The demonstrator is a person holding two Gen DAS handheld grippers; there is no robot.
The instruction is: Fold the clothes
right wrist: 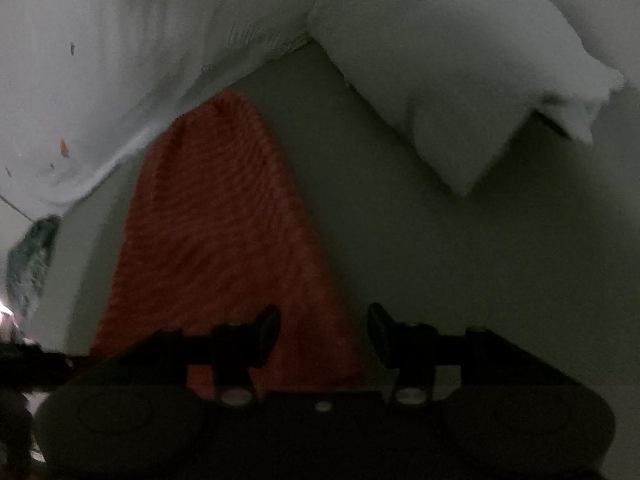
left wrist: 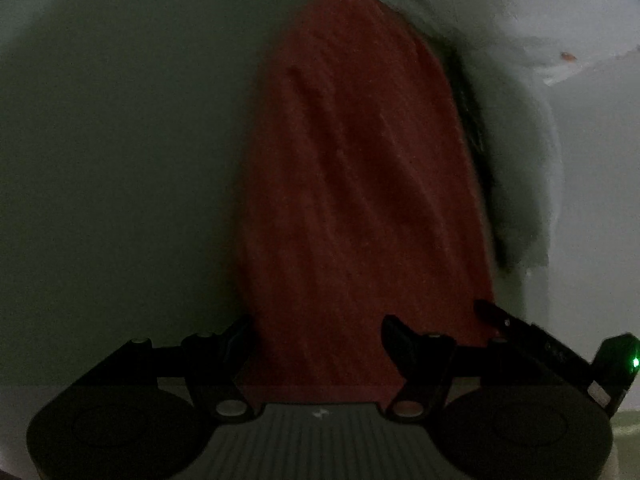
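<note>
A red-orange ribbed garment (left wrist: pixel 360 184) lies flat as a long narrow strip on the pale bed sheet (left wrist: pixel 120 160). It runs away from both cameras. My left gripper (left wrist: pixel 318 336) stands open over its near end, one finger at each long edge, pads not pressing. In the right wrist view the same garment (right wrist: pixel 216 220) stretches up and to the left. My right gripper (right wrist: pixel 323 328) is open over its near right edge, with the left finger (right wrist: pixel 268 328) above the cloth and the right finger (right wrist: pixel 378 330) above the sheet. Neither holds anything.
A white pillow (right wrist: pixel 460 80) lies at the far right. A crumpled white duvet (right wrist: pixel 100 80) with small orange marks covers the far left. A dark green fuzzy item (right wrist: pixel 32 256) sits beside the garment. A black housing with a green light (left wrist: pixel 634 362) is at the left view's right edge.
</note>
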